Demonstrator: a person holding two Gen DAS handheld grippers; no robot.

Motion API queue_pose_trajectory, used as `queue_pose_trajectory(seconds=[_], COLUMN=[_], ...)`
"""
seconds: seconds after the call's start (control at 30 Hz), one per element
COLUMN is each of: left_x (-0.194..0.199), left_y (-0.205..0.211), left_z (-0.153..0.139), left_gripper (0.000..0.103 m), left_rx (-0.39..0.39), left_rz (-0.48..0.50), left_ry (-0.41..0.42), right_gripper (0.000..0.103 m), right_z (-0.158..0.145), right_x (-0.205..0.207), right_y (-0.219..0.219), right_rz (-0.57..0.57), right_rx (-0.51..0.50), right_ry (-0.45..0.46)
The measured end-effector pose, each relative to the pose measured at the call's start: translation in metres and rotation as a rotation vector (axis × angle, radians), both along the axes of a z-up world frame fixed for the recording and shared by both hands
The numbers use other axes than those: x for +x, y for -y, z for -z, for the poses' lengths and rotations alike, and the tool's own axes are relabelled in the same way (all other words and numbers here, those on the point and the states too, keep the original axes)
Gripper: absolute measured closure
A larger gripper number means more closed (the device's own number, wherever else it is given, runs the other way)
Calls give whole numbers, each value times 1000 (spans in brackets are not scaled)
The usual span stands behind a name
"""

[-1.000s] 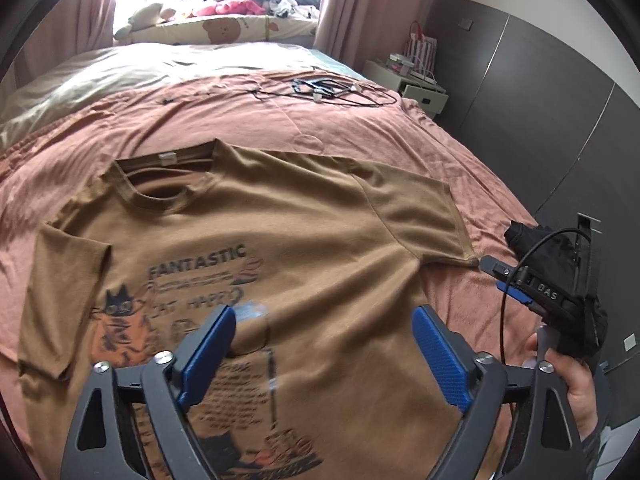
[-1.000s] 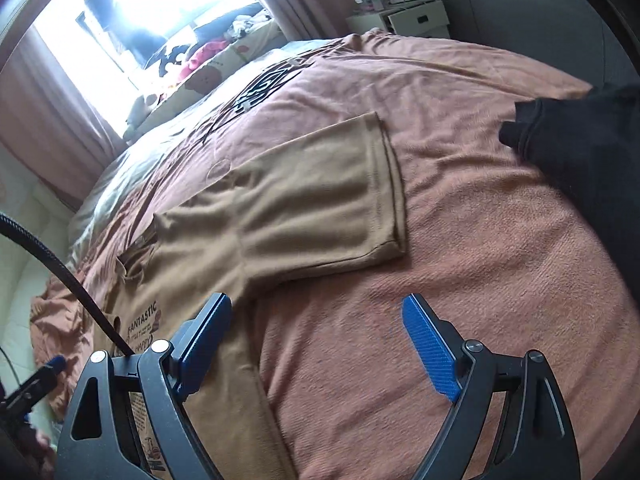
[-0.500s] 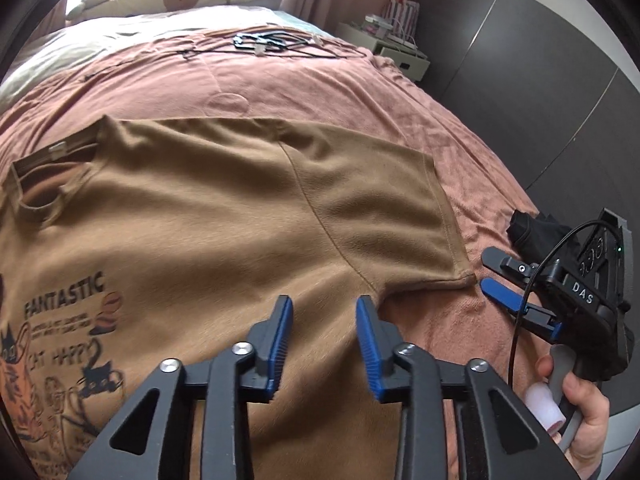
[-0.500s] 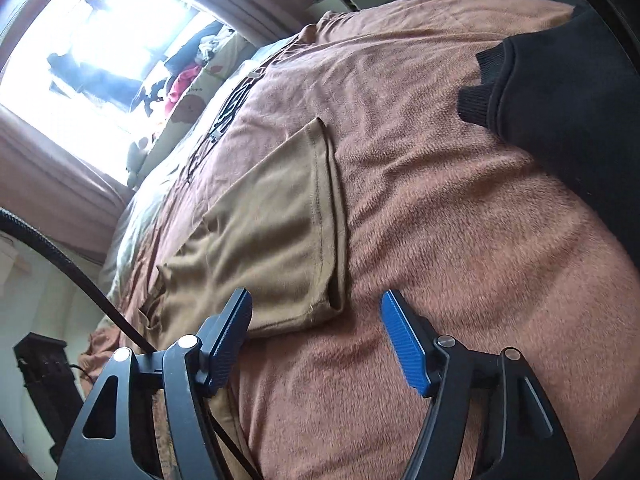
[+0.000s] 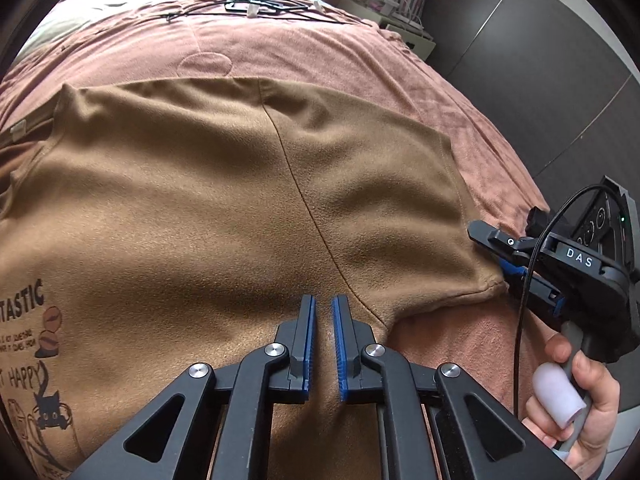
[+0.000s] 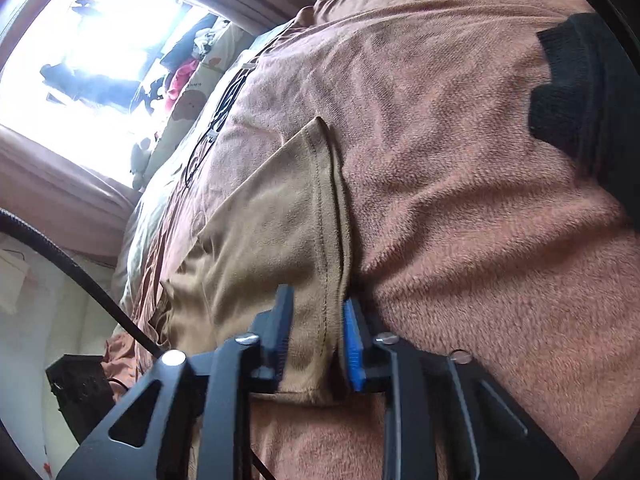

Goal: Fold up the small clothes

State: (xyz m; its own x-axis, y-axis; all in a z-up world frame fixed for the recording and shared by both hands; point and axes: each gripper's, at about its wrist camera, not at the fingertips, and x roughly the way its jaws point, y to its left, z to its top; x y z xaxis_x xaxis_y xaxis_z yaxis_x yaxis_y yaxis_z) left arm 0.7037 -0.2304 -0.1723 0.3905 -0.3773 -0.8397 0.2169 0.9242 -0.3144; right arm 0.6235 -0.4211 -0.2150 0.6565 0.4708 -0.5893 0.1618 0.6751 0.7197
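both tongs dropped closer to the brown t-shirt (image 5: 224,200). left tongs (image 5: 323,308) closing on its fabric; right tongs (image 6: 316,320) clenched on sleeve hem, on the bed (image 6: 460,200).

bed: pink blanket (image 5: 400,64) | wall: dark panels (image 5: 540,60) | nightstand (image 5: 404,36) | window: bright (image 6: 100,40)

Brown t-shirt (image 5: 208,208) lies spread flat, front up, on the pink-brown bedspread. Neckline sits at the left edge of the left wrist view, small label inside it. Printed cartoon cat graphic and lettering on the chest, partly cut off by the frame. Short sleeve (image 6: 280,216) lies flat, stitched hem toward the bed's edge; its lower corner is bunched up slightly. Fabric shows soft shallow wrinkles.
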Motion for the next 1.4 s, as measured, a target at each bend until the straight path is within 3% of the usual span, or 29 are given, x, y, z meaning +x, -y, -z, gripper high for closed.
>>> queue_pose_trajectory(seconds=[0.33,0.5,0.73,0.83,1.13,1.4], left_x=[-11,-21,-14,-15,-24,-41], left_y=[-5,-2,2,-7,-62,-117], left_z=[-12,-16,-3,-2,-33,-63], left_gripper=[93,93,93,93,93,93], left_rx=[-66,-55,-68,-115,-118,-91], left_rz=[25,57,39,26,-26,-101], left_ry=[-14,-6,-26,-39,-6,36], right_gripper=[103,103,103,102,103,102], right_z=[-57,-71,-74,-74,-80,-69], right_x=[-9,-19,-21,-17,-8,6], right_y=[-28,-42,-58,-63,-87,-133], right_rz=[-136,-197,-258,-273,-342,-431], right_rx=[82,100,88,79,69,6], right_ry=[190,241,253,246,242,172])
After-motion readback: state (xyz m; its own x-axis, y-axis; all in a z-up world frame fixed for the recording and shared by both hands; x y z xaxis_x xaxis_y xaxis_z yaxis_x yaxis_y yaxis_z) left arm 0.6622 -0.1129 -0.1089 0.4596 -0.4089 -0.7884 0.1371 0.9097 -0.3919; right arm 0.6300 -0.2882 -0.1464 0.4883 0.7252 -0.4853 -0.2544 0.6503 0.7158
